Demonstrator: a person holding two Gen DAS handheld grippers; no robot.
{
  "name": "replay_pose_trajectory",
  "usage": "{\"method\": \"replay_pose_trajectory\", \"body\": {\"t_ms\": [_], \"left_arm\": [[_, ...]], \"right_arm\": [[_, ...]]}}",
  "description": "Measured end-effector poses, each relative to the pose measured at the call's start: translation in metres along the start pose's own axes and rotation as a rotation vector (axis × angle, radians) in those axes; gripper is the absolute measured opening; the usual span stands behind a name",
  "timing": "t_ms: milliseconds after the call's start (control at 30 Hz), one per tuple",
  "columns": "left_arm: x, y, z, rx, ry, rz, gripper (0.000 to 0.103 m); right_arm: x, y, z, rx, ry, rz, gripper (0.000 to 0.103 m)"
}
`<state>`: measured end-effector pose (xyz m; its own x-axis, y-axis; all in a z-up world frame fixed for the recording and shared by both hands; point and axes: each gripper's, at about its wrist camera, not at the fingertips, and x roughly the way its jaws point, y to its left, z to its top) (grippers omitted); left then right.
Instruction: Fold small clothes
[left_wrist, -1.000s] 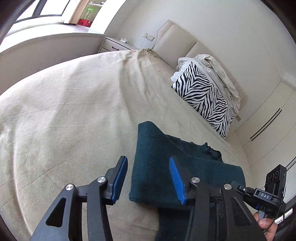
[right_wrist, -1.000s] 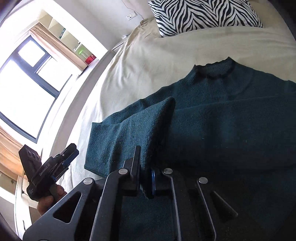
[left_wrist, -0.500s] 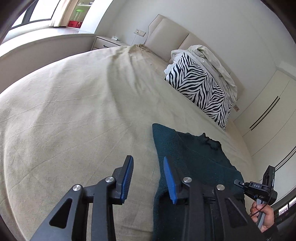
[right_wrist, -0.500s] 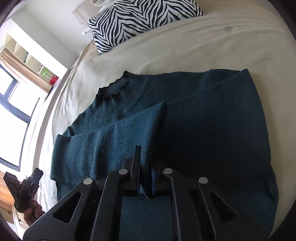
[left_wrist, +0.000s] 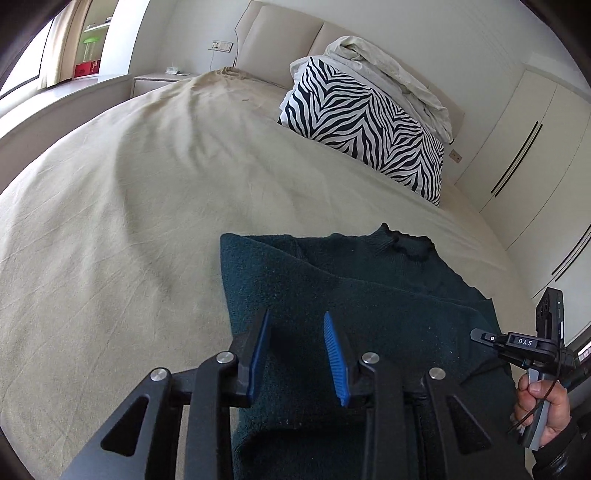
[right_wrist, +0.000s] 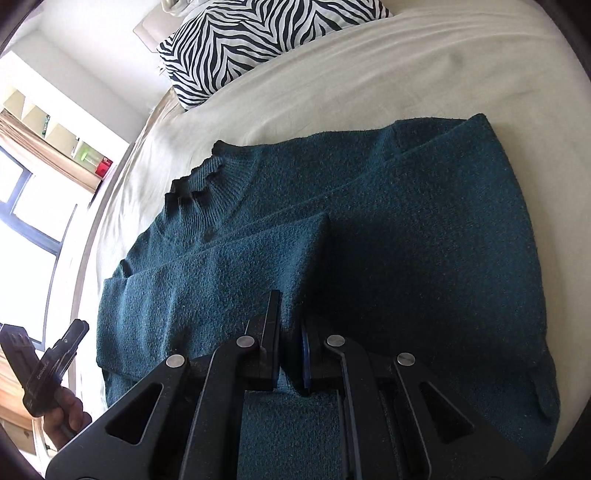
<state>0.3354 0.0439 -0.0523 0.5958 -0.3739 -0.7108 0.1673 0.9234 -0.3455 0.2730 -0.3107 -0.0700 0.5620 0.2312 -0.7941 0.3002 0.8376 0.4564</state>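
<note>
A dark teal knit sweater (left_wrist: 369, 302) lies flat on the beige bed, collar toward the pillows, with its sleeves folded across the body. My left gripper (left_wrist: 297, 354) is open and empty, hovering over the sweater's left edge. My right gripper (right_wrist: 291, 347) is shut on the cuff end of the folded sleeve (right_wrist: 236, 266), holding it over the sweater's body (right_wrist: 424, 240). The right gripper also shows in the left wrist view (left_wrist: 517, 343), and the left gripper in the right wrist view (right_wrist: 48, 365).
A zebra-print pillow (left_wrist: 365, 125) with crumpled white bedding (left_wrist: 391, 70) on it stands at the headboard. The beige bedsheet (left_wrist: 129, 206) stretches to the left. A nightstand (left_wrist: 159, 79) and window sill are at the far left; wardrobe doors (left_wrist: 532, 147) are at the right.
My left gripper has swung right, from beside the sweater's left edge to over it, jaws still open. My right gripper has kept hold of the sleeve and carried it across the body.
</note>
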Motion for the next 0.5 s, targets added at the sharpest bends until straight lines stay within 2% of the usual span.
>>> {"method": "replay_pose_trajectory", "body": {"t_ms": [67, 133, 233, 300, 400, 467, 500], "left_arm": [[0.023, 0.005, -0.011, 0.008, 0.052, 0.044, 0.029], [0.025, 0.008, -0.019, 0.02, 0.021, 0.041, 0.027], [0.021, 0.007, -0.018, 0.03, 0.026, 0.044, 0.027], [0.016, 0.008, -0.021, 0.037, 0.013, 0.044, 0.027], [0.012, 0.009, -0.023, 0.037, 0.007, 0.052, 0.027], [0.011, 0.009, -0.025, 0.042, 0.006, 0.057, 0.027], [0.01, 0.009, -0.026, 0.042, 0.005, 0.059, 0.027]], "right_arm": [[0.003, -0.001, 0.002, -0.005, 0.005, -0.004, 0.007], [0.006, -0.001, 0.005, -0.004, 0.002, 0.001, 0.007], [0.005, -0.005, 0.005, 0.019, -0.005, 0.012, 0.007], [-0.003, -0.004, 0.003, 0.041, -0.009, -0.022, 0.011], [-0.03, 0.011, 0.001, -0.008, -0.121, -0.095, 0.011], [-0.035, 0.022, 0.0, -0.052, -0.155, -0.055, 0.011], [-0.03, 0.027, 0.0, -0.075, -0.134, -0.024, 0.011]]}}
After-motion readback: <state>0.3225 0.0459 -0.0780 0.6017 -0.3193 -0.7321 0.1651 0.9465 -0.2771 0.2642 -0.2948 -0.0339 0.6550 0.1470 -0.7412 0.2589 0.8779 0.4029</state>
